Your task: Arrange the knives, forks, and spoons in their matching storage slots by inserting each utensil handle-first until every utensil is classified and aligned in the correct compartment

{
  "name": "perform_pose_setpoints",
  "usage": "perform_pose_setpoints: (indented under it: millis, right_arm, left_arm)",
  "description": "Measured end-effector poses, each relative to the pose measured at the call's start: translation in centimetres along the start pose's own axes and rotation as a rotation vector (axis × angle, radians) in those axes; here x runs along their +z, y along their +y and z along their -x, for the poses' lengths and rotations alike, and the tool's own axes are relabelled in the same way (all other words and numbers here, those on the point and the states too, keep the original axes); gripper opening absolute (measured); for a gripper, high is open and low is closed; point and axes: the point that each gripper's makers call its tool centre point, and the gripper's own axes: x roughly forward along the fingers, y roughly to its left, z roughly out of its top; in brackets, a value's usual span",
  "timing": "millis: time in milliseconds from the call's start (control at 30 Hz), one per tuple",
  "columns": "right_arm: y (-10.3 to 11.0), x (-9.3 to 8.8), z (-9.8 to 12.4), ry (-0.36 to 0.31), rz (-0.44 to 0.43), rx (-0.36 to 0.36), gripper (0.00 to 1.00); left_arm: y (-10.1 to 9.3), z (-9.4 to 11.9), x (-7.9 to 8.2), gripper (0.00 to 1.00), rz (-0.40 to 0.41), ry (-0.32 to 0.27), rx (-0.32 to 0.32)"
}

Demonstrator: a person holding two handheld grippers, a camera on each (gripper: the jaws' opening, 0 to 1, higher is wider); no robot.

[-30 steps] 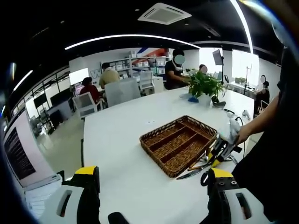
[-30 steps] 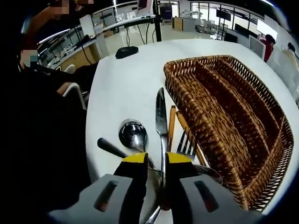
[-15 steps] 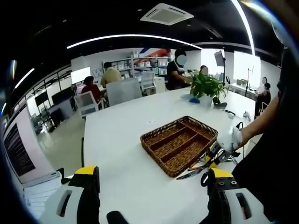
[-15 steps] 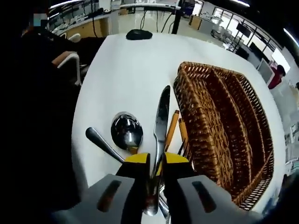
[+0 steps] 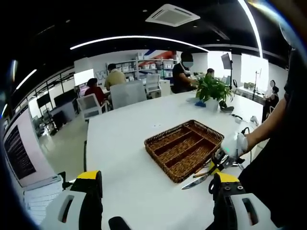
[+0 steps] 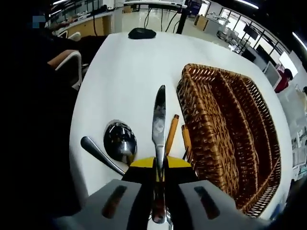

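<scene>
- Now the right claw (image 6: pixel 159 165) is pinching the knife (image 6: pixel 158 125), blade pointing forward, lifted above the white worktop (image 6: pixel 129 72).
- Beside it lie a spoon (image 6: pixel 119 143) and orange handles (image 6: pixel 171 134), just left of the basket (image 6: pixel 230 129).
- Left claw (image 5: pixel 156 191) is spread wide, holding nothing, well apart from the basket (image 5: pixel 183 148).

The hand-held gripper (image 6: pixel 159 165) has its yellow-tipped jaws closed on a knife (image 6: pixel 159 125), blade pointing forward over the white bench (image 6: pixel 129 72). Left of the knife lies a spoon (image 6: pixel 119 141). Two orange handles (image 6: pixel 171 134) lie just beside the wicker tray (image 6: pixel 230 129), which sits to the right.
</scene>
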Motion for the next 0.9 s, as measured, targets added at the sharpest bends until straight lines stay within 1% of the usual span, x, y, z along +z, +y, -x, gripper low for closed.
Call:
perform_pose_setpoints:
  millis: [67, 133, 200, 300, 333, 400, 433, 467, 500, 533, 567, 600, 633, 667, 700, 733, 767, 833, 867, 900]
  right_arm:
    - [-0.3, 0.0, 0.2, -0.019, -0.006, -0.002, 0.03]
    - [-0.2, 0.1, 0.3, -0.034, -0.033, 0.015, 0.03]
    - [-0.3, 0.0, 0.3, -0.032, -0.032, 0.015, 0.02]
    - [0.0, 0.3, 0.4, -0.058, -0.06, 0.05, 0.01]
    - [0.1, 0.3, 0.5, -0.057, -0.068, 0.054, 0.01]
    - [0.4, 0.3, 0.5, -0.061, -0.052, 0.063, 0.01]
    - [0.5, 0.3, 0.4, -0.06, -0.027, 0.062, 0.01]
    - [0.8, 0.3, 0.3, -0.058, -0.007, 0.072, 0.01]
    - [1.3, 0.1, 0.2, -0.049, 0.005, 0.103, 0.0]
    - [2.1, 1.8, -0.3, -0.129, 0.088, 0.162, 0.0]
    - [1.3, 0.5, -0.4, -0.036, 0.05, 0.077, 0.0]
    - [1.4, -0.1, -0.3, -0.013, 0.138, 0.103, 0.0]
    - [1.8, 0.0, -0.4, -0.014, 0.129, 0.128, 0.0]
    - [1.6, -0.4, -0.5, -0.014, 0.087, 0.114, 0.0]
    - [1.4, -0.3, -0.2, -0.018, 0.078, 0.11, 0.0]
    - [1.1, 0.0, 0.1, -0.045, 0.085, 0.098, 0.0]
    - [0.6, 0.7, 0.7, -0.083, 0.046, 0.082, 0.02]
    - [0.0, 1.1, 1.7, -0.102, -0.019, 0.071, 0.09]
    - [-0.4, 0.9, 1.8, -0.085, -0.002, 0.066, 0.12]
    - [-0.5, 0.5, 1.8, -0.067, 0.005, 0.064, 0.13]
  left_arm:
    - [0.0, 0.0, -0.1, 1.0, 0.003, 0.002, 0.001]
    - [-0.1, 0.0, -0.2, 1.0, 0.005, 0.002, 0.001]
    - [-0.1, -0.1, -0.3, 1.0, 0.006, 0.005, -0.001]
    - [-0.3, -0.3, -0.2, 1.0, 0.005, 0.006, -0.006]
    - [-0.3, -0.3, -0.2, 1.0, 0.004, 0.005, -0.007]
    - [-0.3, -0.4, 0.0, 1.0, 0.003, 0.004, -0.008]
    - [-0.3, -0.4, 0.0, 1.0, 0.003, 0.004, -0.008]
    - [-0.2, -0.4, 0.0, 1.0, 0.003, 0.005, -0.008]
    - [-0.2, -0.4, 0.0, 1.0, 0.001, 0.006, -0.008]
    - [-0.2, -0.4, 0.0, 1.0, 0.001, 0.006, -0.007]
    - [-0.2, -0.4, 0.0, 1.0, 0.002, 0.005, -0.007]
    - [-0.1, -0.4, 0.0, 1.0, 0.002, 0.006, -0.005]
    - [-0.1, -0.3, 0.0, 1.0, 0.002, 0.007, -0.004]
    - [0.0, -0.3, 0.0, 1.0, 0.002, 0.008, -0.004]
    - [0.0, -0.3, 0.0, 1.0, 0.0, 0.009, -0.003]
    - [0.0, -0.3, 0.0, 1.0, -0.001, 0.009, -0.002]
    - [0.1, -0.2, 0.0, 1.0, 0.0, 0.009, -0.001]
    - [0.2, 0.0, 0.0, 1.0, 0.002, 0.009, 0.004]
    - [0.4, 0.0, -0.1, 1.0, 0.005, 0.009, 0.006]
    - [0.4, 0.1, -0.2, 1.0, 0.007, 0.009, 0.007]
